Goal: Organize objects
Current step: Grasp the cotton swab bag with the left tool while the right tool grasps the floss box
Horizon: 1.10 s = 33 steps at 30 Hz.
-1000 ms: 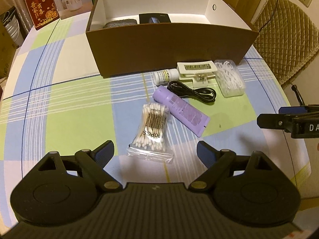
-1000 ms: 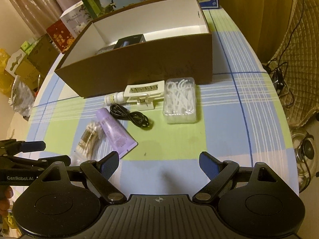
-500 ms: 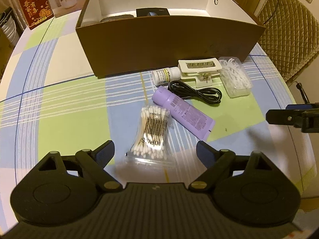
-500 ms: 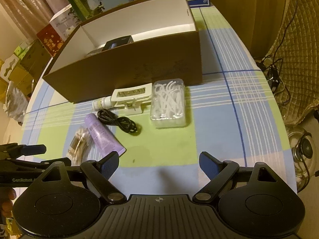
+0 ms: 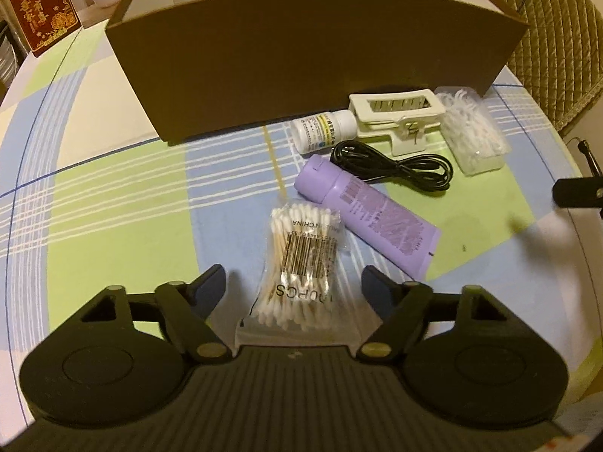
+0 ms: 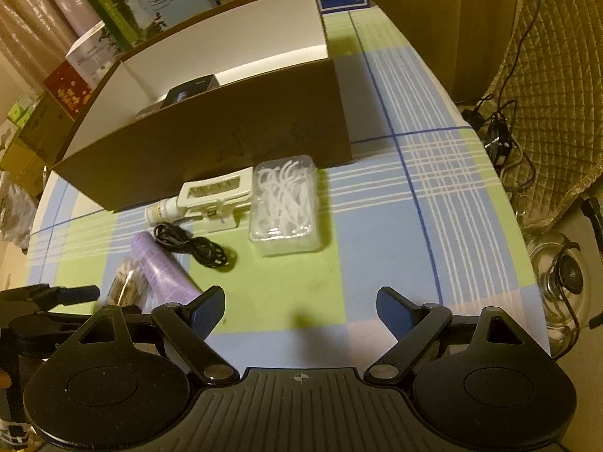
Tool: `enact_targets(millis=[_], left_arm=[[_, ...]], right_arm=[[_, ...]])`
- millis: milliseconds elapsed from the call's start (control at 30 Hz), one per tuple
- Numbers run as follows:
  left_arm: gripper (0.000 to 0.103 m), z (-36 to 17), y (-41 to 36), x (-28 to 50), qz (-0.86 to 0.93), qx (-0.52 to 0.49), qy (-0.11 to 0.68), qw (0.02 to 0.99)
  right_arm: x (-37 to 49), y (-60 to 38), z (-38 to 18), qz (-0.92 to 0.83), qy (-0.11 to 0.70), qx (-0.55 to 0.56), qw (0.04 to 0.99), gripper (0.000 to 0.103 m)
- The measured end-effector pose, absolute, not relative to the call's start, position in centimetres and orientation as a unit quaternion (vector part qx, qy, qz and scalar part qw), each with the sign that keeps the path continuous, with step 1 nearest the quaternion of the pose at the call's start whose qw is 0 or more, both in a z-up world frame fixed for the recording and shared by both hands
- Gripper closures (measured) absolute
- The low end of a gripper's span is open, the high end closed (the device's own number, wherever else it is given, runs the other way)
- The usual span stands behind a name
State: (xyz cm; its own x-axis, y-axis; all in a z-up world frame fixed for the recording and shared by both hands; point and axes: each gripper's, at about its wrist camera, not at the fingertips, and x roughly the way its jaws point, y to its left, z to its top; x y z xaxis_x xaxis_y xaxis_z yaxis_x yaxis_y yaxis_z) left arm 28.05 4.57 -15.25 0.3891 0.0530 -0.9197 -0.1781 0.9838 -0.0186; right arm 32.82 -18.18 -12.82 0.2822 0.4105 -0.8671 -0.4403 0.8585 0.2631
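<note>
left wrist view:
left gripper [image 5: 294, 282]: jaws spread wide, holding nothing; straddles the near end of the cotton swab bag [image 5: 301, 263]
swab bag: flat on the checked tablecloth [image 5: 113, 196], barcode side up, long axis running away from the camera, lower part between the fingertips [image 5: 211, 282]
purple tube [image 5: 367, 213]: just right of the bag, cap end near its top right corner; cannot tell if they touch
rest of pile: black cable [image 5: 395, 165], white pill bottle [image 5: 324, 130], cream hair clip [image 5: 395, 116], floss pick box [image 5: 473, 132], all close to the brown cardboard box [image 5: 301, 64]
step (my read): picking up the swabs to drop in the box
how: go straight down, centre on the thick bundle not the empty plastic hem, close across the short axis. Keep the right finger off the tube. Film is slippery, so pinch the swabs themselves, then lift clear of the front wall before moving forward.

right wrist view:
right gripper [image 6: 301, 310]: also fully parted, empty, over bare cloth, well apart from the items
box: white interior open; a dark object [image 6: 192, 88] already sits inside near the front wall
floss pick box [image 6: 284, 203]: nearest item to this gripper, likely its next target
left gripper: visible at the left edge, beside the swab bag [image 6: 126, 282]
risk: both tools are near the pile; hold the right one back until the left clears.
</note>
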Motion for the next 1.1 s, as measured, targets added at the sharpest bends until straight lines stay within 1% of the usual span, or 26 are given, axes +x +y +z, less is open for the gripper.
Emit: enact_targets(millis=[100,133,167,233,300,367,400,467,700,800,967,1067,1100], left_arm=[[0.038,-15.6,4.5,28.3,0.069,-0.054,0.548,0.832],[0.043,-15.7,4.5,28.3,0.068,-0.053,0.547,0.832],[0.052,-15.7,4.5,28.3,0.066,-0.052,0.546,0.834],[0.062,-15.8,4.5,28.4,0.063,-0.053,0.544,0.835],[0.068,-15.7,4.5,28.2,0.060,-0.053,0.540,0.838],[0.077,-15.6,4.7,28.1,0.058,-0.052,0.537,0.840],[0.079,-15.5,4.8,28.0,0.060,-0.052,0.536,0.841],[0.081,-15.3,5.3,27.6,0.065,-0.056,0.531,0.843],[0.081,-14.6,7.5,26.4,0.099,-0.067,0.520,0.846],[0.081,-14.6,8.5,26.1,0.116,-0.072,0.519,0.844],[0.081,-14.5,9.2,25.6,0.128,-0.078,0.519,0.842],[0.081,-14.5,9.2,25.5,0.131,-0.081,0.521,0.839],[0.081,-14.5,9.2,25.4,0.133,-0.083,0.523,0.837]], right_arm=[[33.2,-18.2,-12.9,0.262,0.537,-0.013,0.802,0.018],[33.3,-18.2,-13.0,0.261,0.537,-0.013,0.802,0.018],[33.5,-18.2,-13.1,0.261,0.537,-0.013,0.802,0.018],[33.7,-18.1,-13.2,0.261,0.537,-0.014,0.802,0.018],[34.0,-17.9,-13.3,0.262,0.535,-0.015,0.804,0.018],[34.4,-17.6,-13.4,0.264,0.532,-0.016,0.804,0.018],[34.6,-17.5,-13.5,0.266,0.530,-0.018,0.805,0.018],[35.0,-17.1,-13.7,0.273,0.525,-0.023,0.806,0.018],[36.3,-14.1,-15.2,0.295,0.510,-0.056,0.806,0.019],[36.8,-12.4,-16.2,0.303,0.505,-0.079,0.804,0.024],[37.5,-10.5,-18.0,0.302,0.505,-0.106,0.801,0.039],[37.2,-10.6,-18.5,0.302,0.498,-0.123,0.803,0.046],[37.0,-10.8,-18.5,0.305,0.497,-0.124,0.803,0.047]])
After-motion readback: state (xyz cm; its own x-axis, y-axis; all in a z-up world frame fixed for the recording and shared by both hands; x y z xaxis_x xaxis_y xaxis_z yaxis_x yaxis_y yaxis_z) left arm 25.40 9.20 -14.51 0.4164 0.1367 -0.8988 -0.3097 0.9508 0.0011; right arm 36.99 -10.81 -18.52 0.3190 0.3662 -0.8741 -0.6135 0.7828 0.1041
